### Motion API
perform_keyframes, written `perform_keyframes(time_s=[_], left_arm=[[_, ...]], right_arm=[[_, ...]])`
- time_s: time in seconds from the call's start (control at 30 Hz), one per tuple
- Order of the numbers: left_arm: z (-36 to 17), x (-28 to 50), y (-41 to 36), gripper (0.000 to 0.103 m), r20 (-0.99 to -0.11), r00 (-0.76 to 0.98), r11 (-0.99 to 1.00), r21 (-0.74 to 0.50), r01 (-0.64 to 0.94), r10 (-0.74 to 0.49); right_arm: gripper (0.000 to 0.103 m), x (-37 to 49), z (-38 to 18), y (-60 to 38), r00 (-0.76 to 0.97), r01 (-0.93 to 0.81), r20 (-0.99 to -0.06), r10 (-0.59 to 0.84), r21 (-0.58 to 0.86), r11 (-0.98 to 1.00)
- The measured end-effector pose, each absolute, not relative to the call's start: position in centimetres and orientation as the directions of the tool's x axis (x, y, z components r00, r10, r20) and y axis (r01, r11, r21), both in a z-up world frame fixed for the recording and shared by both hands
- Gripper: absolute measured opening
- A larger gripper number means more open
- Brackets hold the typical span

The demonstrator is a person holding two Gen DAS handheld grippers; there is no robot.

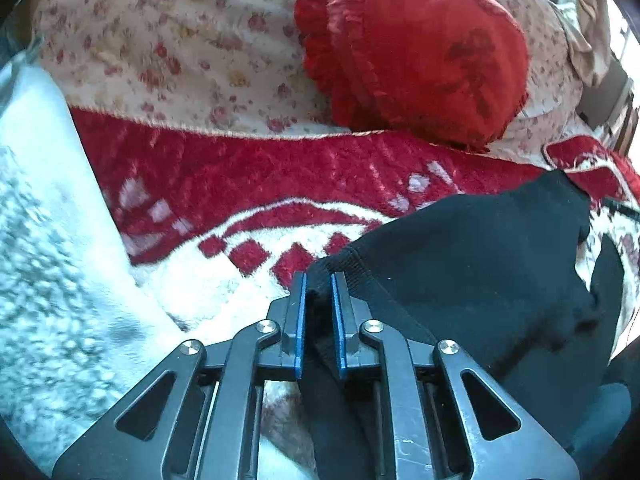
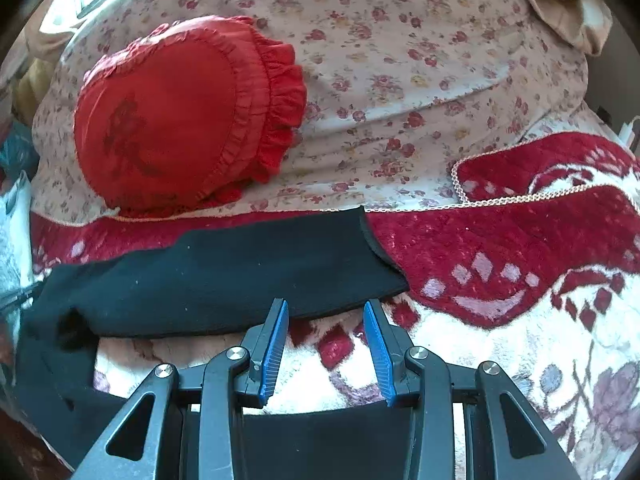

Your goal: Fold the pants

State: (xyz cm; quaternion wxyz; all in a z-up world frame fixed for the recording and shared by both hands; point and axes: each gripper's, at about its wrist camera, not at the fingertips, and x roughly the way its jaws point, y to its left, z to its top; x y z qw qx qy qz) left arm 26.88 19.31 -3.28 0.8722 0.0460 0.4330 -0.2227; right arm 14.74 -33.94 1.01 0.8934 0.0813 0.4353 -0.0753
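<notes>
The black knit pants (image 2: 224, 276) lie across the red-and-white plush blanket (image 2: 520, 248) on the bed, the left gripper (image 1: 319, 280) pinched onto their ribbed waistband, the right gripper (image 2: 326, 308) half open and empty beside one leg; grip that leg end before lifting.

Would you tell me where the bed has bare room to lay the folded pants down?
The red-and-white blanket lies bare right of the black pants, and the floral sheet is bare right of the red cushion. It is crowded around the cushion and the pants.
</notes>
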Motion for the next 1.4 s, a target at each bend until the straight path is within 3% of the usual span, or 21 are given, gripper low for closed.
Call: perform_keyframes(time_s=[0.27, 0.37, 0.47, 0.73, 0.9, 1.03, 1.1, 1.4], left_arm=[[2.5, 23.3, 17.6, 0.008, -0.701, 0.661, 0.920, 0.017, 0.391, -0.268], [4.9, 22.2, 16.7, 0.008, -0.676, 0.697, 0.929, 0.049, 0.367, -0.240], [5.8, 22.0, 15.8, 0.008, -0.678, 0.700, 0.937, 0.049, 0.347, -0.223], [6.1, 23.0, 16.7, 0.008, -0.672, 0.712, 0.971, -0.053, 0.231, -0.206], [6.3, 21.9, 16.3, 0.008, -0.666, 0.719, 0.971, -0.036, 0.235, -0.199], [6.4, 21.8, 15.9, 0.008, -0.665, 0.723, 0.972, -0.015, 0.234, -0.185], [6.3, 21.7, 15.8, 0.008, -0.661, 0.729, 0.973, -0.007, 0.230, -0.177], [6.3, 18.4, 16.1, 0.008, -0.626, 0.764, 0.979, 0.006, 0.206, -0.157]], right_arm=[[0.037, 17.2, 2.2, -37.7, 0.667, 0.270, -0.743, -0.059, 0.167, 0.948], [0.037, 19.2, 0.3, -42.4, 0.663, 0.323, -0.740, 0.111, 0.416, 0.850], [0.037, 21.3, -1.0, -43.7, 0.614, 0.305, -0.756, 0.227, 0.493, 0.815], [0.037, 25.5, -1.8, -44.7, 0.580, 0.283, -0.784, 0.219, 0.447, 0.849], [0.024, 27.8, -3.6, -44.4, 0.505, 0.252, -0.834, 0.223, 0.390, 0.885], [0.021, 28.5, -5.2, -44.2, 0.478, 0.248, -0.847, 0.231, 0.383, 0.890], [0.006, 28.3, -5.0, -44.2, 0.506, 0.212, -0.813, 0.289, 0.442, 0.872], [0.004, 22.2, 1.6, -43.3, 0.658, 0.063, -0.711, 0.247, 0.379, 0.923]])
